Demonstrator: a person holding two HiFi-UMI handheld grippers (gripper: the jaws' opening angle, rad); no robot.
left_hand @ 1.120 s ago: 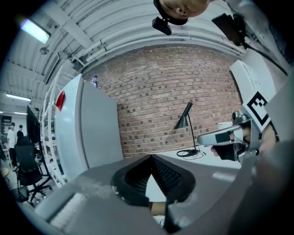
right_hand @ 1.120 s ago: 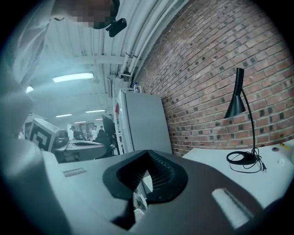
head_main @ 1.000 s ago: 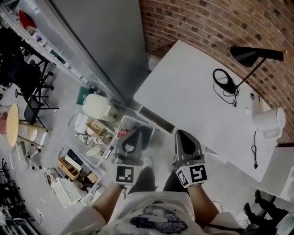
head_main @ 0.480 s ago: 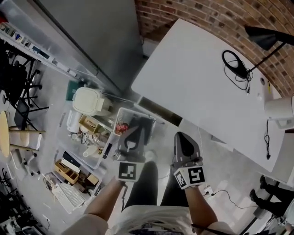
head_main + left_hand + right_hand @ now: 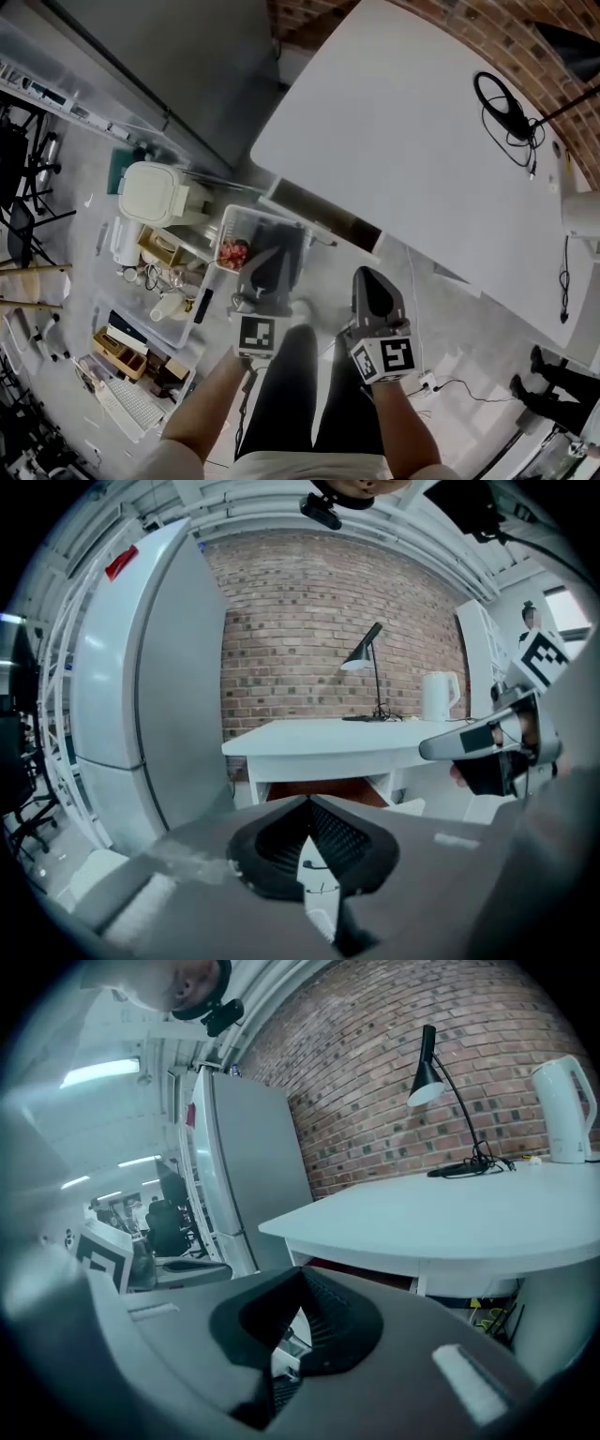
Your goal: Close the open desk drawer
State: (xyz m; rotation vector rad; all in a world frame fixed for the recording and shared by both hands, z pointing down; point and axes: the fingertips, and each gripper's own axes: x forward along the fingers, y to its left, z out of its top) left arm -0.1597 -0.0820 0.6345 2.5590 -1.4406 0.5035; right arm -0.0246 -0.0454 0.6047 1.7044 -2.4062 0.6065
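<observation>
Our left tongs (image 5: pixel 307 801) are pinched shut, tips meeting with nothing between them. Our right tongs (image 5: pixel 302 1271) are the same, closed and empty. We hold both side by side, low in front of us, pointing toward the desk (image 5: pixel 412 159). The drawer (image 5: pixel 322 214) sits under the desk's near edge, pulled out with its brown inside showing. It is ahead of both tips and touched by neither. Over the last second the desk has grown larger in the head view while the tongs kept their place before us, so we judge we have been walking up to it. The drawer is as open as it was, so the closing has not begun. A shut tip pressed against its front should do.
</observation>
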